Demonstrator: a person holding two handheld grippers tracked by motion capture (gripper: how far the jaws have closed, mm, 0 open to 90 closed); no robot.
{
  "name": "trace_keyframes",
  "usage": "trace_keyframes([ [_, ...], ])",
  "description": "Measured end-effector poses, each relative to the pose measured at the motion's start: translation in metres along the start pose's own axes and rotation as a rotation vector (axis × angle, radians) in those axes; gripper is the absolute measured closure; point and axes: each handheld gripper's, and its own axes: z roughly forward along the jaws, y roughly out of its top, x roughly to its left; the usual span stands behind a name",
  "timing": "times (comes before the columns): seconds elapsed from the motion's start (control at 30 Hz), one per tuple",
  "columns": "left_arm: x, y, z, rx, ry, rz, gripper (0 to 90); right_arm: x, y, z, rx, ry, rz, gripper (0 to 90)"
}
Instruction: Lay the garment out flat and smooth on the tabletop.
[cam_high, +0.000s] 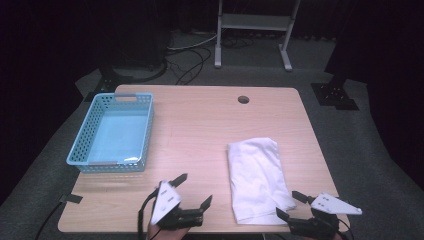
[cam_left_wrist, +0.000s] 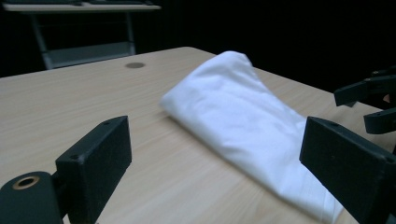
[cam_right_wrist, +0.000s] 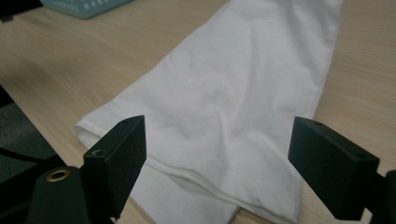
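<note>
A blue basket (cam_high: 111, 132) is seen at the table's (cam_high: 200, 125) far left. Nearer the front edge, the left gripper (cam_high: 195, 190) is held with its jaws spread wide and nothing between them. The folded white cloth (cam_high: 256, 177) (lying flat) is found right of centre. The right gripper (cam_high: 289, 206) is held at its near corner, jaws wide, gripping nothing.

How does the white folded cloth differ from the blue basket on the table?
The white folded cloth is soft and lies flat near the table's front edge, on the right; the blue basket is a rigid plastic box with perforated walls, standing at the left. The cloth is wrinkled and plain; the basket is open-topped with nothing inside. Both rest on the wooden table, untouched.
</note>
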Motion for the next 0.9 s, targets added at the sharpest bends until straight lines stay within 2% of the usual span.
trace_keyframes([
  [0.1, -0.004, 0.016, 0.035, 0.003, -0.066, 0.028, 8.4, -0.009, -0.002, -0.009, -0.055, 0.015, 0.047, 15.9],
  [0.2, -0.009, 0.031, 0.071, 0.011, -0.118, 0.079, 8.4, -0.012, -0.002, -0.013, -0.079, -0.001, 0.038, 14.6],
  [0.33, -0.011, 0.045, 0.111, 0.041, -0.156, 0.100, 8.4, -0.013, -0.003, -0.016, -0.103, -0.001, 0.038, 13.3],
  [0.6, -0.011, 0.072, 0.171, 0.054, -0.173, 0.129, 8.4, -0.012, -0.002, -0.015, -0.124, -0.004, 0.042, 12.7],
  [0.7, -0.008, 0.077, 0.189, 0.074, -0.183, 0.116, 8.5, -0.012, -0.001, -0.015, -0.127, 0.005, 0.056, 12.1],
  [0.9, -0.008, 0.084, 0.221, 0.138, -0.211, 0.171, 8.9, -0.014, 0.000, -0.015, -0.140, -0.006, 0.061, 12.0],
])
